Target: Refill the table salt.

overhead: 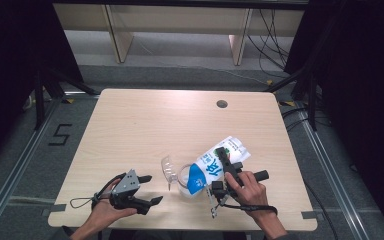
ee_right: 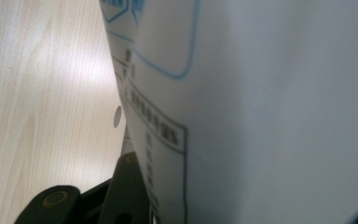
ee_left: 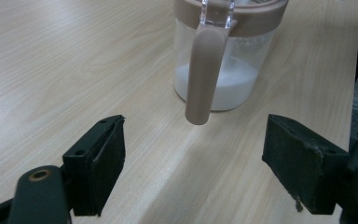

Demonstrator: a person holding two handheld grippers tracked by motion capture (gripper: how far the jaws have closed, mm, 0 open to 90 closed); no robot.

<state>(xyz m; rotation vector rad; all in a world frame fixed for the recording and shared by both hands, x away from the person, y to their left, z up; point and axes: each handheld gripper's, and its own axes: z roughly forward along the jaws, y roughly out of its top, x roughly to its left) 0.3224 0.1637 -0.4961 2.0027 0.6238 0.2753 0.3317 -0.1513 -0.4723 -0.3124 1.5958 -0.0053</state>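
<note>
at the near edge of the bench (overhead: pixel 130 120), the left claw (overhead: pixel 147 189) is lying low in the person's left hand (overhead: pixel 102 212), its jaws standing wide apart with nothing between them. in the left gripper view those jaws are framing bare wood, and just beyond them a clear jug (ee_left: pixel 226 56) with a brown rim and a brown handle (ee_left: pixel 204 74) is standing upright, holding a layer of white powder at its bottom.

to the right, the person's right hand (overhead: pixel 252 192) is holding the right claw (overhead: pixel 225 162), which is gripping a white and blue pouch (overhead: pixel 217 165). the pouch is tilting over the jug (overhead: pixel 185 177), its lower end at the jug's mouth. in the right gripper view the pouch's printed side (ee_right: pixel 242 112) is pressing close against one black jaw.

farther back, a small round hole (overhead: pixel 222 104) is sitting in the bench near its far edge.
</note>
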